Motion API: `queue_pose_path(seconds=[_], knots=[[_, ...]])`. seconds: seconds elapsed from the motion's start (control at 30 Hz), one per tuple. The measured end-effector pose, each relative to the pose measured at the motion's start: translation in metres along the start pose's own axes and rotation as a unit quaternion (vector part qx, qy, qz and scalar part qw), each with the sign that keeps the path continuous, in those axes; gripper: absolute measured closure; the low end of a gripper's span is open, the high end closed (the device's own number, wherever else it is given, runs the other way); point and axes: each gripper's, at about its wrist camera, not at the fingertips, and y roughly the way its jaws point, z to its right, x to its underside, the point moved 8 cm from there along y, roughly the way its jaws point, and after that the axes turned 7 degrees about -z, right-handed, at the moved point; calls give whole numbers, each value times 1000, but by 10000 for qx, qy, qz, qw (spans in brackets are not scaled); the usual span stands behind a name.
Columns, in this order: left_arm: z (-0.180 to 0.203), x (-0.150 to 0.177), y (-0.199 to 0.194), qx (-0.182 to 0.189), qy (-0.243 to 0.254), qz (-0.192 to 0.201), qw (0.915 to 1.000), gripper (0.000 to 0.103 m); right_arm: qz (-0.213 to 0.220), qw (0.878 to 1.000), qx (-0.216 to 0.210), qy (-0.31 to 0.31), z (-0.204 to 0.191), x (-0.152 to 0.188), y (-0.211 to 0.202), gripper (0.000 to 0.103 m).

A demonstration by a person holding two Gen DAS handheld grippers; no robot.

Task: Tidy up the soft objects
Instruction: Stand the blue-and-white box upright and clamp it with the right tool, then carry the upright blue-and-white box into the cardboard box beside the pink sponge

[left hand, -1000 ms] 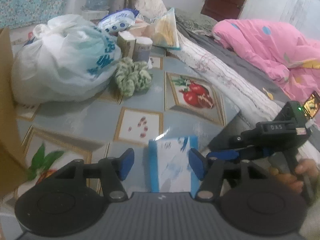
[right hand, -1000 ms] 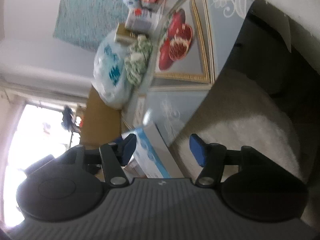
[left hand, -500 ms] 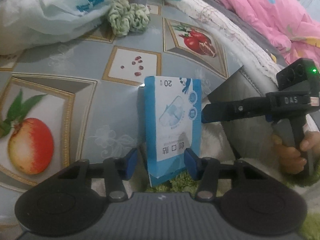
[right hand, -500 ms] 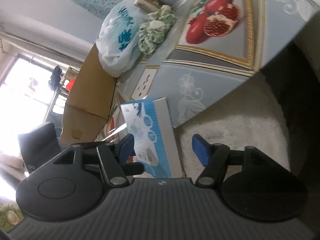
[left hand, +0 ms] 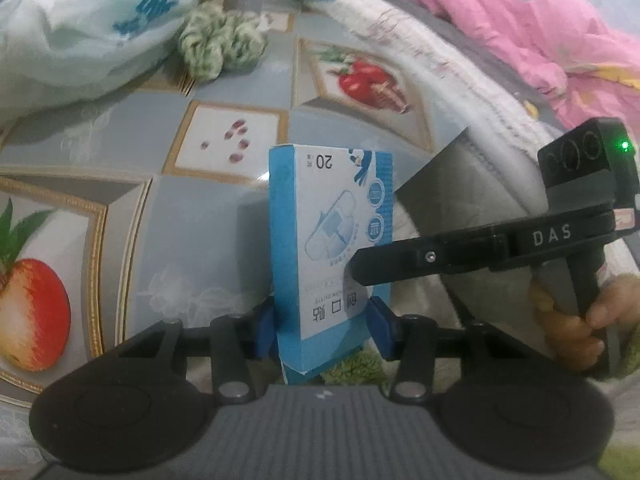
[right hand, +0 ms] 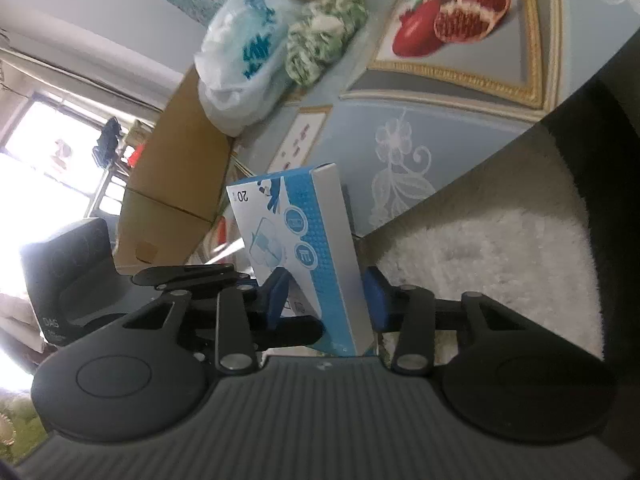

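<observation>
A blue and white band-aid box (left hand: pixel 330 236) stands on end over the near edge of the fruit-print table (left hand: pixel 120 208). My left gripper (left hand: pixel 325 326) is shut on its lower end, blue pads on both narrow sides. My right gripper (right hand: pixel 327 304) is also shut on the same box (right hand: pixel 308 256), across its faces; its arm reaches in from the right in the left wrist view (left hand: pixel 460 256). A green and white knitted bundle (left hand: pixel 218 42) lies at the far side of the table, untouched.
A full white plastic bag (left hand: pixel 88 28) lies far left, with small boxes behind it. A cardboard box (right hand: pixel 172 184) stands at the table's left. A white fluffy rug (right hand: pixel 492 264) lies below the table edge. A bed with pink bedding (left hand: pixel 540 32) lies right.
Both grippers have closed onto the box, which was loosely between open fingers before. The left wrist view has tilted down toward the table and come nearer.
</observation>
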Motion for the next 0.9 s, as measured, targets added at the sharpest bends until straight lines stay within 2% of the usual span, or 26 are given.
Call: queue_pose_path(seconds=[0.3,0.43,0.53,0.7,0.9], knots=[[26,-11,-27,23,464,360,9983,54,389,9992,-24,-30,-15,7,-34,65],[28,-19,-45,-80,472,598,9971,53,519,9985,-103,-123,-28,0,-44,65],[20,-24,-66,-223,303,863,9956,54,491,9983,-204,-258,-43,-11,-42,65],[-3,-22,-112,-519,-192,1421,9883,54,355,9963,-436,-644,-87,-38,-26,65],[-47,-16,-180,-1137,-850,2088,9676,53,-92,9881,-884,-1259,-159,-77,13,65]])
